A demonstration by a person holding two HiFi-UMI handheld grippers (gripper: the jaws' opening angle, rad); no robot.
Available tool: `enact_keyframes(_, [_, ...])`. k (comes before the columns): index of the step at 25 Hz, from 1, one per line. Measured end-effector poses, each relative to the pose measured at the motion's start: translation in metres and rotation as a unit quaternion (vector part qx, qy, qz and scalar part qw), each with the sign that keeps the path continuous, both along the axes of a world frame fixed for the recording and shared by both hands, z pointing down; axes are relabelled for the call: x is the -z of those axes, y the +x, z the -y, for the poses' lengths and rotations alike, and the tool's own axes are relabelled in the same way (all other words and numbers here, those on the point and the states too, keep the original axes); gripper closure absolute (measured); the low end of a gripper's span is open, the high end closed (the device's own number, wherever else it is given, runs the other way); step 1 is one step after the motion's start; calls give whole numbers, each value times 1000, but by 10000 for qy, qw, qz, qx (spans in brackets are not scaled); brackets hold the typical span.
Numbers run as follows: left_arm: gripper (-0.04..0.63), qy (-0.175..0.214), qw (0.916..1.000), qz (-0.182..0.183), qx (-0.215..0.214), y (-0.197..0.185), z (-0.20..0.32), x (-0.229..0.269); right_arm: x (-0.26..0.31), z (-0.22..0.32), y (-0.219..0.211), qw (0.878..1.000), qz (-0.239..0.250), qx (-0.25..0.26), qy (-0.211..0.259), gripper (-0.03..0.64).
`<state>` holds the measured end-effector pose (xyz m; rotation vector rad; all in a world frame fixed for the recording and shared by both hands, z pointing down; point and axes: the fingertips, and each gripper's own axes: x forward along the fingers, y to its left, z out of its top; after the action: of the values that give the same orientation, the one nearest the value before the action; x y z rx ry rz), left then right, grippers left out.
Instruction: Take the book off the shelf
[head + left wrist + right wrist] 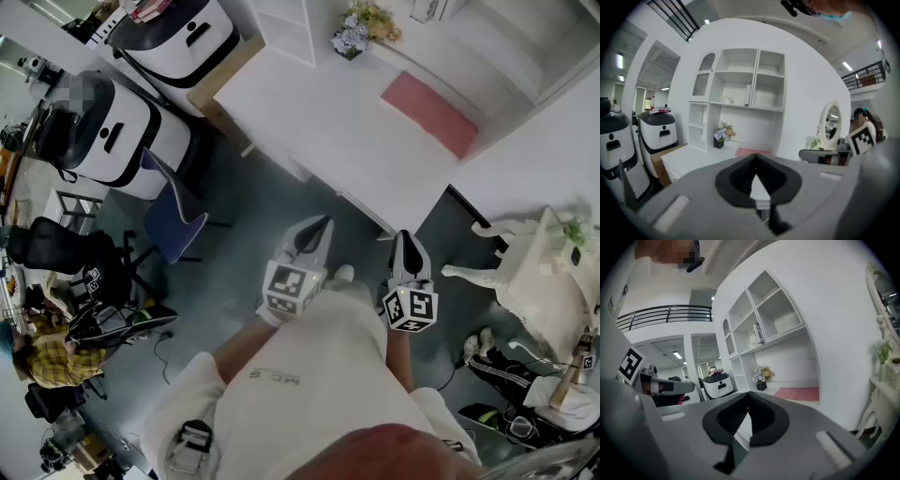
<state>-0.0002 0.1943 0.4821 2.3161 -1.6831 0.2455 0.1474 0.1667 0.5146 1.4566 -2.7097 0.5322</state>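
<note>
A white book point(747, 95) stands upright in the middle compartment of the white shelf unit point(740, 77) above the desk; the right gripper view shows the book point(758, 333) in that same compartment. Both grippers are well short of the desk, held over the floor side by side. My left gripper point(322, 223) points at the desk edge, and its jaws point(756, 157) are shut with nothing in them. My right gripper point(403, 236) sits to its right, its jaws point(749, 394) likewise shut and empty.
On the white desk point(319, 103) lie a pink mat point(429, 112) and a small flower pot point(354, 33). Two white machines point(112, 136) and a blue chair point(173, 220) stand at the left. A white vanity table with a mirror point(539, 272) stands at the right.
</note>
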Motion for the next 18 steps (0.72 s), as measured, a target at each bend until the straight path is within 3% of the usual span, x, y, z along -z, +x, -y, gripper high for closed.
enact_keyframes(18, [595, -18, 9999, -99, -62, 22, 34, -5, -2, 25, 17, 10000, -4, -13, 96, 628])
